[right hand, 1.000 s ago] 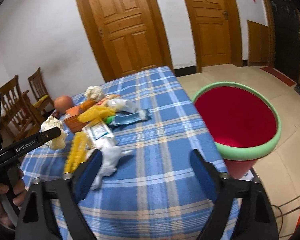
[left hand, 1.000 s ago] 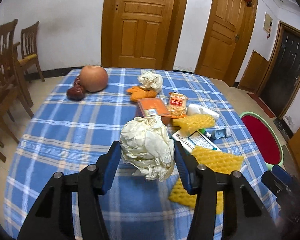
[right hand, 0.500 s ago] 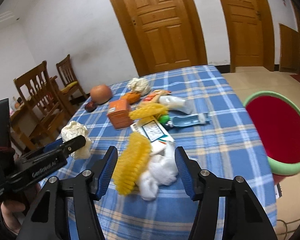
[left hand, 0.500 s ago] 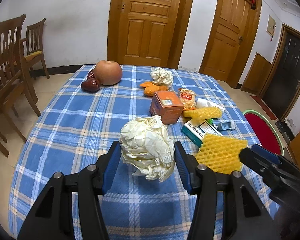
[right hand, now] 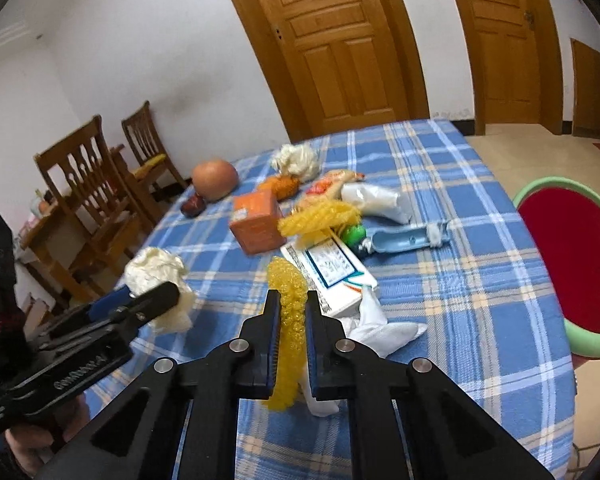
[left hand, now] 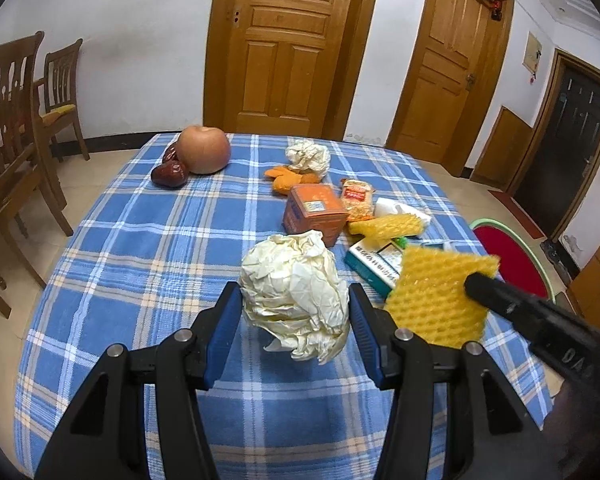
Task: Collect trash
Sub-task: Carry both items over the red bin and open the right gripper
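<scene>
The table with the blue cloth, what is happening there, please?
A person is clearing trash from the table with a handheld gripper in each hand. The left gripper holds a crumpled paper ball. The right gripper has just been closing and is now shut on a yellow foam net. A red bin with a green rim stands beside the table. An orange box and other litter are not yet collected.

Open blue plaid tablecloth lies left of the orange box; wrappers crowd toward the red bin.
</scene>
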Available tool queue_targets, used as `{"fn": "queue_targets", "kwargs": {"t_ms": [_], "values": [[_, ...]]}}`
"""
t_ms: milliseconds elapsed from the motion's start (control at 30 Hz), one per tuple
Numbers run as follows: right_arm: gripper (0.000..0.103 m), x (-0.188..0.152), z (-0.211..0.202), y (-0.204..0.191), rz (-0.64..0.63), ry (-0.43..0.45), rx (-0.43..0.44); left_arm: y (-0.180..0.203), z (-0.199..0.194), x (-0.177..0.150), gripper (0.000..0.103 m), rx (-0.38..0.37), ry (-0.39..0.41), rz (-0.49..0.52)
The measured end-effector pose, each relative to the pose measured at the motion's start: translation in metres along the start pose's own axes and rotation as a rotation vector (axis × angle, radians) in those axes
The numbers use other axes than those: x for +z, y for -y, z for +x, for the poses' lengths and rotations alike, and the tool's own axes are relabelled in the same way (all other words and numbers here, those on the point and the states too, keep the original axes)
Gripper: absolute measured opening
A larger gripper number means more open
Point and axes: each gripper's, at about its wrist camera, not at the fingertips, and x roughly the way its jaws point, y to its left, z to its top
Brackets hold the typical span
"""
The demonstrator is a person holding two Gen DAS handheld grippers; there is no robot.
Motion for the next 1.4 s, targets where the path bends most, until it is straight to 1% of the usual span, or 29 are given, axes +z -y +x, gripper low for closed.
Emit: {"fn": "queue_targets", "kwargs": {"t_ms": [267,467,633,933,1133,1400], "values": [[0.011,0.016,-0.041,0.004,-0.004,0.116,-0.033,0.017,-0.006,0.009,0.054,-0.077,-0.012,0.007],[0.011,0.024,-0.064,0.021,0.024,0.166,-0.072,0.037,-0.009,0.020,0.054,-0.113,-0.002,0.040],[0.011,0.027,-0.078,0.039,0.051,0.199,-0.110,0.059,-0.006,0.029,0.054,-0.163,-0.010,0.065],[0.011,0.030,-0.096,0.084,0.120,0.237,-0.203,0.107,0.010,0.041,0.054,-0.230,-0.029,0.131],[0.011,0.032,-0.109,0.120,0.175,0.262,-0.265,0.143,0.024,0.049,0.054,-0.265,-0.044,0.177],[0.011,0.027,-0.116,0.165,0.246,0.266,-0.340,0.192,0.044,0.050,0.054,-0.311,-0.077,0.243]]}}
